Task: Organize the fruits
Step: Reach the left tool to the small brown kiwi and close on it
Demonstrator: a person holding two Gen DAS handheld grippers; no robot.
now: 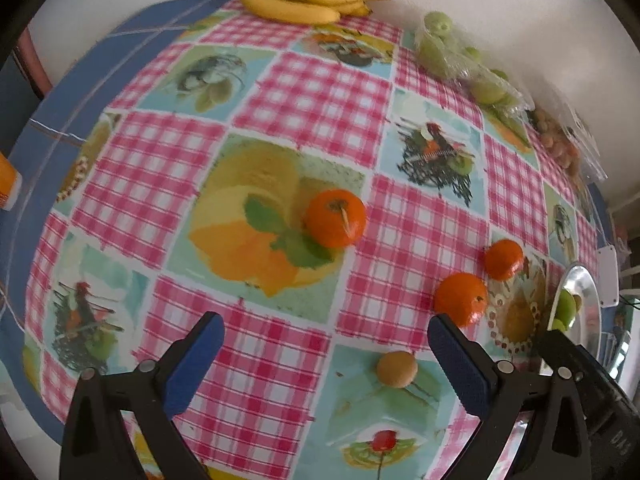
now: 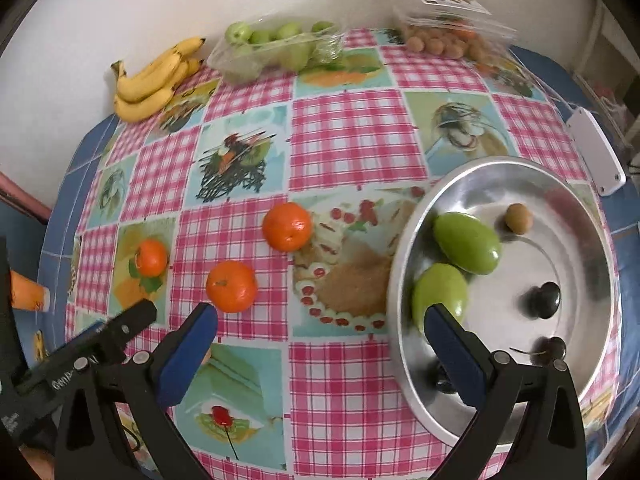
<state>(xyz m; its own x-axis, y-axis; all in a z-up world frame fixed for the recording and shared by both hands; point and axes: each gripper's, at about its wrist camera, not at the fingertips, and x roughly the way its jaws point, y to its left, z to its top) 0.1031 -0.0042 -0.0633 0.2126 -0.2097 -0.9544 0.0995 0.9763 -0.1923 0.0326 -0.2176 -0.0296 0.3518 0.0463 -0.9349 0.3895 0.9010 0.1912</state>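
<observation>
Left claw (image 1: pixel 324 338) wide, empty, small brown fruit (image 1: pixel 397 369) between its tips, 3 oranges beyond.

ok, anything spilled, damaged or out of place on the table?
Nothing spilled or damaged. Only loose fruit: three oranges and a small brown fruit lie on the cloth, outside the metal tray.
</observation>
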